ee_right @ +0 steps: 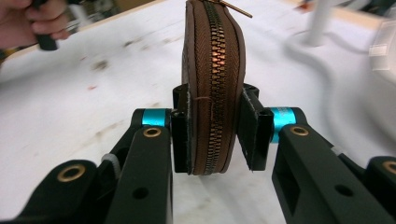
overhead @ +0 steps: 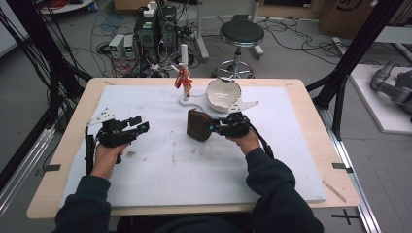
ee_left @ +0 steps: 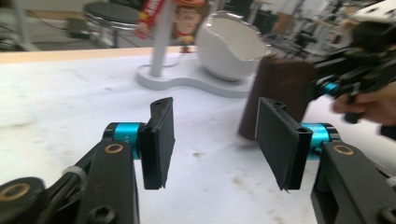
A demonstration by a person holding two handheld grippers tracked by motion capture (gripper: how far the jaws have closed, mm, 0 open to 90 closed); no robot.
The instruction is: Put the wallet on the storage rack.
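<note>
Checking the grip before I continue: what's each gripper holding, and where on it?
The right gripper clamps the brown zipped pouch across its flat sides, zipper edge facing the camera. The left gripper holds nothing.

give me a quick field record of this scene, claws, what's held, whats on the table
left claw: open, holding nothing, above the mat on the table's left side
right claw: shut on the brown zip pouch, pads on its two flat faces
pouch pose: on edge, zipper facing the right gripper view's camera
white stand: far middle of the mat, with an upright post
figurine: red and yellow, at the post
white broken-rimmed bowl: on the stand, beyond the pouch
surface: white mat, stained, on a wooden table
</note>
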